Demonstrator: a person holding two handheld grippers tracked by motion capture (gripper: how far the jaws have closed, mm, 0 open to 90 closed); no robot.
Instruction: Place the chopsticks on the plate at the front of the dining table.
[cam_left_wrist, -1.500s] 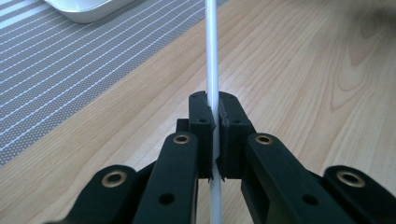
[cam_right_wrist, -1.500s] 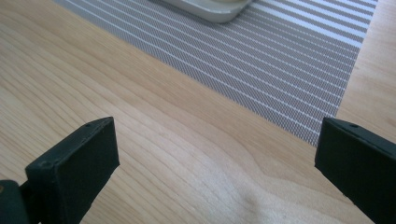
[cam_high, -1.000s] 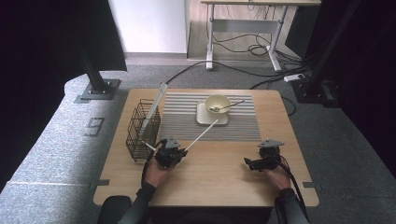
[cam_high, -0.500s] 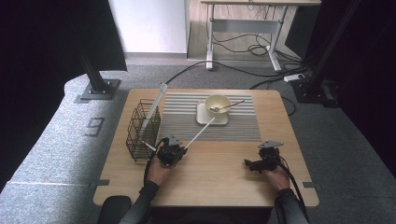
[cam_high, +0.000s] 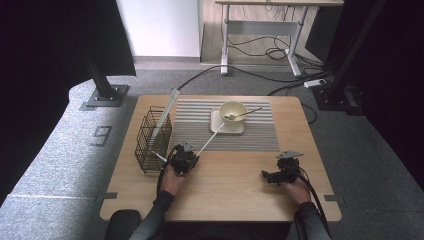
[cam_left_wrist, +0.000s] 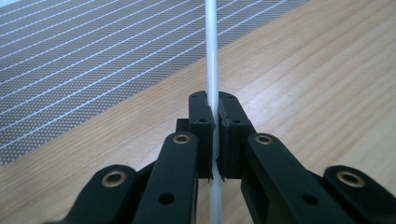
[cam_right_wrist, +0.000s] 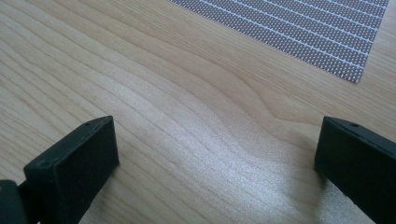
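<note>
High view: left gripper (cam_high: 183, 159) sits near the tabletop's (cam_high: 235, 190) left front part, just beside the wire basket (cam_high: 152, 140) by the left edge, fingers clamped on a thin white stick (cam_high: 210, 141). Stick slants from the gripper up toward the square plate (cam_high: 220, 127) and cream bowl (cam_high: 233, 112) on the striped mat (cam_high: 250, 135) at the tabletop's back middle; its far tip reaches the plate's near corner. A short end sticks out on the basket side. Spoon (cam_high: 243, 114) rests in the bowl.

Left gripper view gives the grip close up: fingers (cam_left_wrist: 201, 126) closed tight on the stick (cam_left_wrist: 211, 56), pads pressing both sides, mat (cam_left_wrist: 93, 60) behind.

Right gripper (cam_high: 281, 172) is near the right front corner. Right gripper view: fingers (cam_right_wrist: 74, 163) wide apart, nothing between them, bare wood below, mat corner (cam_right_wrist: 327, 42) ahead.

No readable writing or labels on the tabletop things.
</note>
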